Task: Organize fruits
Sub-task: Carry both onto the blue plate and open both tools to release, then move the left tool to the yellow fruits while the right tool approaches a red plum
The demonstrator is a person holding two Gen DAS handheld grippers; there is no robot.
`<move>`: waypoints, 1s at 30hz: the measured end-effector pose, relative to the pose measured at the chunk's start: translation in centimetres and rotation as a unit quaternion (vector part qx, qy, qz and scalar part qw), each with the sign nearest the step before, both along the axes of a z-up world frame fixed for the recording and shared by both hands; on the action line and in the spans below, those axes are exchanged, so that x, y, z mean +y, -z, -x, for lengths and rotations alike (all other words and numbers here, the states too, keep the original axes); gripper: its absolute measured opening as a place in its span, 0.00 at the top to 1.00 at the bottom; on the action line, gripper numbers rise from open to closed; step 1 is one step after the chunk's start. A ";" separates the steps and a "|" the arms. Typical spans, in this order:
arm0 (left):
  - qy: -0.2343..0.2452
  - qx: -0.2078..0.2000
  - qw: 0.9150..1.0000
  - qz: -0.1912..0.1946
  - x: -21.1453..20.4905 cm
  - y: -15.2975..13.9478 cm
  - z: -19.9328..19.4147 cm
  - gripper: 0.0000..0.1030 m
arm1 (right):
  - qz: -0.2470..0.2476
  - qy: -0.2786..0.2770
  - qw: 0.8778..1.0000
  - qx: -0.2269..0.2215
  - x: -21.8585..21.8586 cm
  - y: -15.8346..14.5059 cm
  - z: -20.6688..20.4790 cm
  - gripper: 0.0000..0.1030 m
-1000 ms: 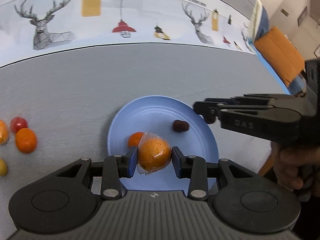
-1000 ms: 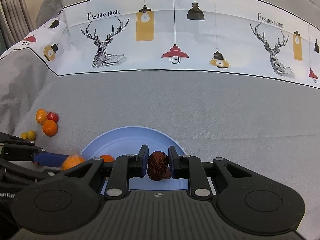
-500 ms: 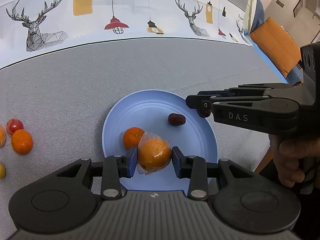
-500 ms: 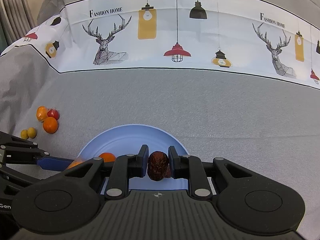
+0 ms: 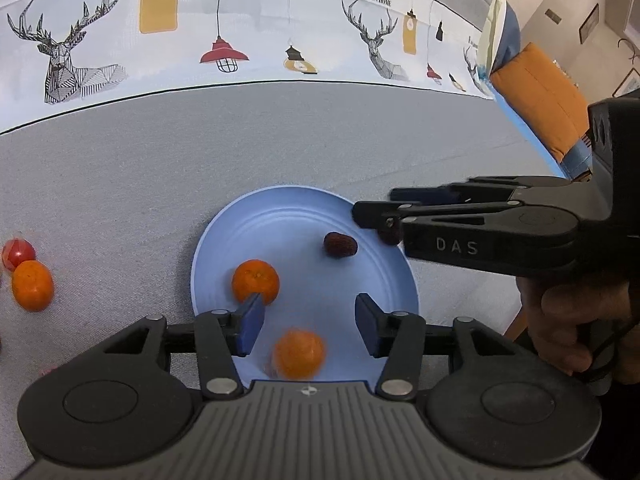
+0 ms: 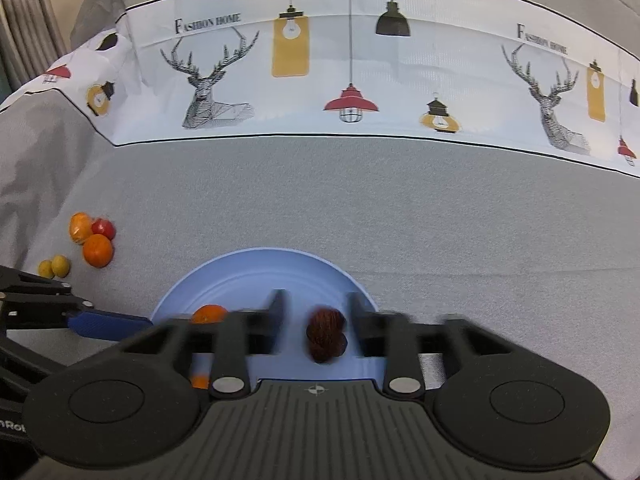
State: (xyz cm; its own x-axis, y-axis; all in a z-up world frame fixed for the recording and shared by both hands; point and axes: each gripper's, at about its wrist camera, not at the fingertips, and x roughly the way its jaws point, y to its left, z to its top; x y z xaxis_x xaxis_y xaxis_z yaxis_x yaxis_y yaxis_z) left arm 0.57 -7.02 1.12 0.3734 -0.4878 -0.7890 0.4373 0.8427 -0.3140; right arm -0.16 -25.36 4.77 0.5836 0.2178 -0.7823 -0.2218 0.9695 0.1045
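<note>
On the desk (image 6: 400, 208) lies a gray cloth with a white band at the far side, printed with deer, hanging lamps and the words "Fashion Home". A round blue plate (image 5: 256, 224) sits on the gray part. The left gripper (image 5: 306, 320) hangs over the near edge of the plate with its blue fingers (image 5: 251, 322) wide apart. A blurry wrapped orange (image 5: 299, 354) is between them but touches neither one. A second orange (image 5: 255, 282) and a dark red date (image 5: 340, 245) rest on the plate. The right gripper (image 6: 316, 326) is over the plate's right side, and its fingers stand apart too, with another date (image 6: 326, 334) loose between them.

Off to the left on the cloth is a little bunch of fruit: an orange one (image 6: 97, 250), a red tomato (image 6: 103, 229), a wrapped orange piece (image 6: 80, 227) and two small yellow fruits (image 6: 54, 267).

Past the desk's right end sits an orange cushion (image 5: 540, 92), with a pale wall behind it. A curtain (image 6: 24, 20) hangs in the far left corner.
</note>
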 end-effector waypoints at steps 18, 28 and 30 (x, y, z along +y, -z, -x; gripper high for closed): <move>-0.009 -0.010 1.000 -0.010 0.7 -0.3 0.2 0.56 | -0.001 0.008 1.000 -0.011 0.3 -0.5 -0.1 0.42; -0.059 -0.009 0.998 -0.015 3.0 -1.0 -0.4 0.79 | -0.020 0.020 0.999 -0.022 1.2 -0.8 -0.1 0.47; -0.078 -0.012 0.997 -0.014 3.9 -1.3 -0.6 0.79 | -0.025 0.022 0.999 -0.027 1.3 -0.6 -0.1 0.50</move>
State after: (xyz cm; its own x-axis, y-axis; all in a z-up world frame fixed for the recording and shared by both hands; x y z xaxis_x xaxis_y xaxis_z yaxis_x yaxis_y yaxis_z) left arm 1.21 -3.07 2.42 0.4623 -0.3999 -0.7914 0.3065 0.9096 -0.2806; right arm -0.09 -24.03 5.38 0.6353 0.2279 -0.7378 -0.1850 0.9726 0.1411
